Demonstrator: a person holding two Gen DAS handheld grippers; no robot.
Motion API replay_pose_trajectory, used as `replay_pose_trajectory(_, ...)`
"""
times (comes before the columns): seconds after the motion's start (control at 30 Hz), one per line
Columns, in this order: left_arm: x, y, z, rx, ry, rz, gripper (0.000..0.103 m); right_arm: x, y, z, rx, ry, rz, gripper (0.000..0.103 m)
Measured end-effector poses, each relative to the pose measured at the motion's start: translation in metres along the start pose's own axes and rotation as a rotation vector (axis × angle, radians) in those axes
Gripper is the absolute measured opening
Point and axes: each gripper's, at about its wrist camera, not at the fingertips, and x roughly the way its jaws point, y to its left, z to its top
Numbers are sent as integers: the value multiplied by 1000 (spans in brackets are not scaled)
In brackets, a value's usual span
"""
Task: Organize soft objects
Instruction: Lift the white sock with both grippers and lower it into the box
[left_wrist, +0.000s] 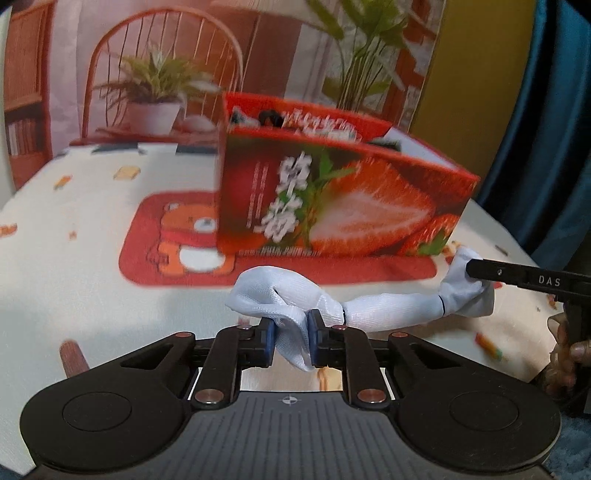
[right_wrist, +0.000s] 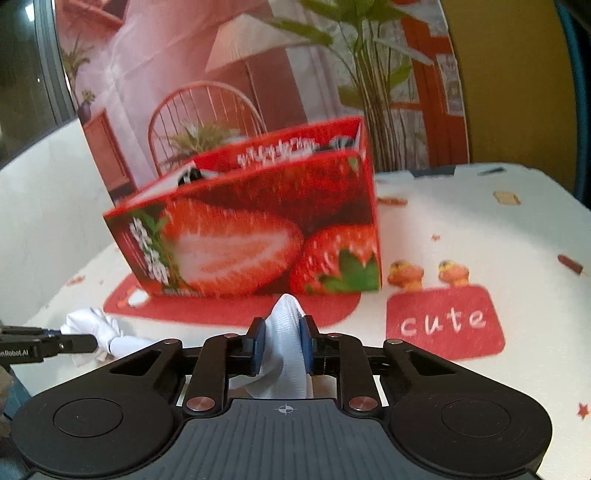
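A long white sock (left_wrist: 388, 310) hangs stretched between my two grippers just above the table. My left gripper (left_wrist: 290, 338) is shut on its bunched left end, with cloth pinched between the blue pads. My right gripper (left_wrist: 476, 275) reaches in from the right and holds the other end. In the right wrist view my right gripper (right_wrist: 282, 339) is shut on a fold of the sock (right_wrist: 284, 325), and the left gripper (right_wrist: 92, 343) pinches the far end at the left. Just behind the sock stands a red strawberry box (left_wrist: 332, 195) (right_wrist: 258, 229), open on top, with dark and white items inside.
The table wears a white cloth with a red bear patch (left_wrist: 177, 236) and a red "cute" patch (right_wrist: 443, 321). A printed backdrop of a chair and plants (left_wrist: 159, 74) rises behind the box. A hand (left_wrist: 565, 354) holds the right gripper. A brown peg (left_wrist: 72, 354) lies near left.
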Motion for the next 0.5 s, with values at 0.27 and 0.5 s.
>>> replay_pose_trajectory(0.27, -30, -6, 51, 22, -146, -42, 19, -29, 3, 51, -17, -161, 31, 18)
replay_pose_trajectory(0.5, -23, -12, 110, 30, -209, -60, 19, -30, 10, 124, -83, -255, 42, 17)
